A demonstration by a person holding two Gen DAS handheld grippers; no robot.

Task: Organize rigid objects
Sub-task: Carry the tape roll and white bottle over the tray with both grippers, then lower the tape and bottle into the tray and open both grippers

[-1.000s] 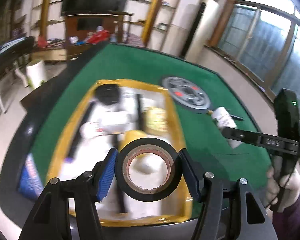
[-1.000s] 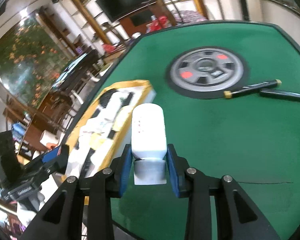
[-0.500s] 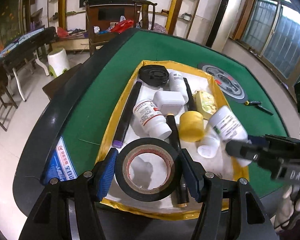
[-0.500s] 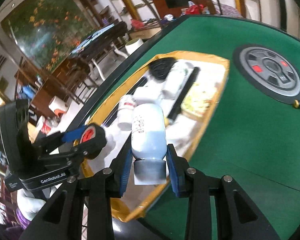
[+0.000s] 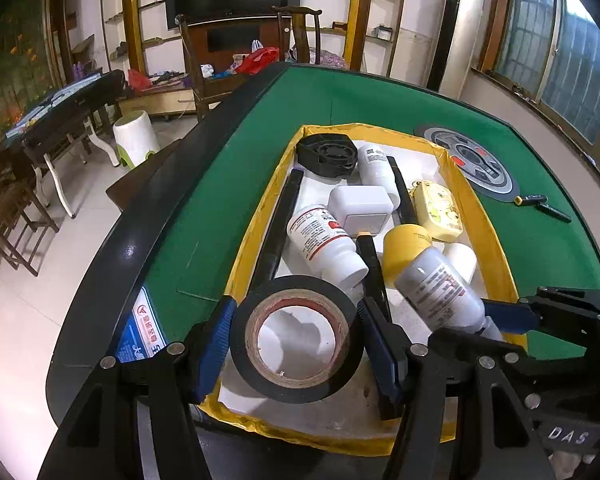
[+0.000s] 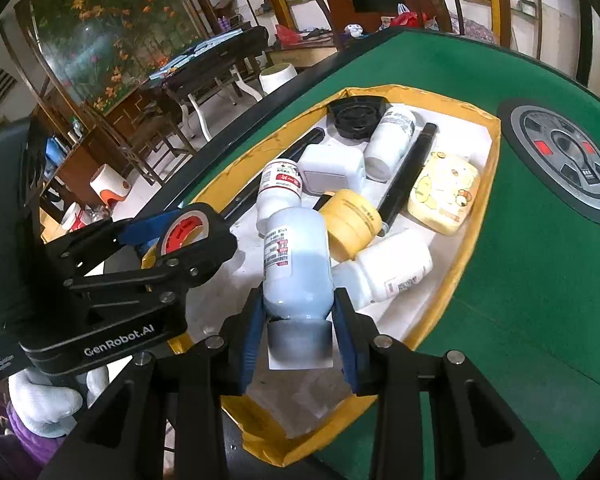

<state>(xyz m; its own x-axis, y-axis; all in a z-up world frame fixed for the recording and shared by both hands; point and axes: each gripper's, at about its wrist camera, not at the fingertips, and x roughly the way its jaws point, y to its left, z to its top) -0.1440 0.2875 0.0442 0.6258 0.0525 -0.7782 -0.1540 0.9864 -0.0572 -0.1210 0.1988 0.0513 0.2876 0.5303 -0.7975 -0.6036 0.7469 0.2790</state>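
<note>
Both grippers loaded above the yellow-rimmed white tray (image 5: 496, 252)

In the tray lie three white plastic bottles, one of them the red-labelled bottle (image 5: 326, 242), plus one black ribbed disc (image 5: 327, 155), one white square box (image 5: 360, 208), one yellow round jar (image 5: 405, 249), one yellow cartoon case (image 6: 444, 196) and three black rods. The left gripper (image 5: 296, 340) is clamped, moderately wide, on one roll of black tape (image 5: 296, 334) over the tray's near end. The right gripper (image 6: 299, 320) pinches a fourth white bottle (image 6: 296, 264) at its neck, narrowly, above the tray's near half, on the green felt surface (image 5: 220, 184)
</note>
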